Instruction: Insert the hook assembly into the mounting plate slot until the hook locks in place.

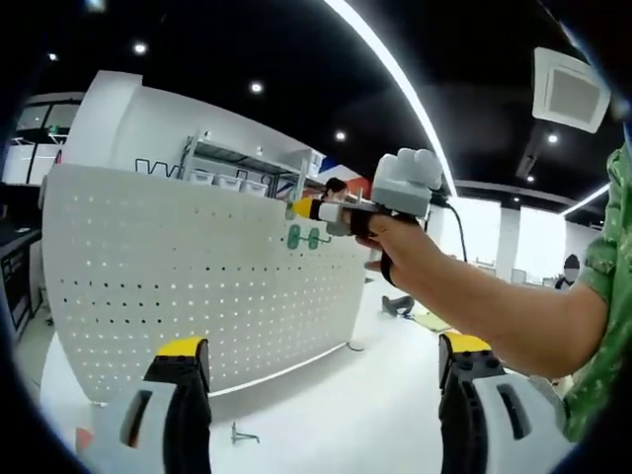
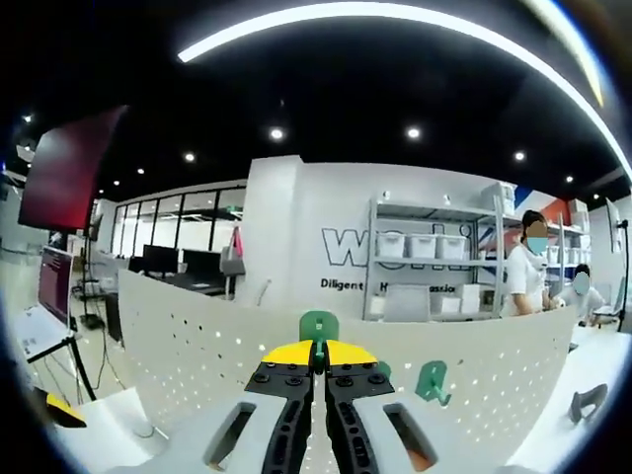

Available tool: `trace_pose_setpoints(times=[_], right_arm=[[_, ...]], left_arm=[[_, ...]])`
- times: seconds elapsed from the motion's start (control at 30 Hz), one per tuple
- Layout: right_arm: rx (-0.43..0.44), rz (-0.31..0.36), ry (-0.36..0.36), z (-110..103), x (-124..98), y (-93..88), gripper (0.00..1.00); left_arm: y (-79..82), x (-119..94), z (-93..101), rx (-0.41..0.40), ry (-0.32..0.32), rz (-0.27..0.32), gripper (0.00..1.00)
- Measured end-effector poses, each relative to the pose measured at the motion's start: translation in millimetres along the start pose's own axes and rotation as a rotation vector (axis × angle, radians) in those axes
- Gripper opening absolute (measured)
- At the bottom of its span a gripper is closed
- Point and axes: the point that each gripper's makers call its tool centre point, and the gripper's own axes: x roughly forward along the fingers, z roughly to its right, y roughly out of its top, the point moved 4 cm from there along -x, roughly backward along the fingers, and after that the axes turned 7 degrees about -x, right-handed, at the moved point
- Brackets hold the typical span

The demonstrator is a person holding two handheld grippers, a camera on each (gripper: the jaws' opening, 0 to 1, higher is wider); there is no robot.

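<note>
Hook (image 2: 319,327) pinched in your right claw (image 2: 319,357) meets the pegboard (image 2: 197,346): press squarely till it locks; left claw (image 1: 321,370) hangs apart.

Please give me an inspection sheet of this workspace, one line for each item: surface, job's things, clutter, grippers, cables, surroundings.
Surface: white pegboard standing upright on a white table.
Job's things: green hook pinched by the right gripper at the board's top; second green hook already on the board.
Clutter: small metal hook lying on the table.
Grippers: left gripper open, holding nothing; right shut on the hook.
Cables: black cable behind the right gripper.
Surroundings: shelves with bins, people at the back, ceiling lights.
</note>
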Motion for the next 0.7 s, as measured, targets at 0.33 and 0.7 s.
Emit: trace_pose_setpoints(times=[0.33, 0.7], right_arm=[[0.008, -0.011, -0.003, -3.9, 14.5, -8.5, 0.01], [0.013, -0.017, -0.01, -5.3, 18.4, -13.0, 0.01]], left_arm=[[-3.9, 1.4, -7.4, -0.013, 0.01, -0.007, 0.98], [-8.2, 2.4, -12.9, -0.021, 0.01, -0.017, 0.97]])
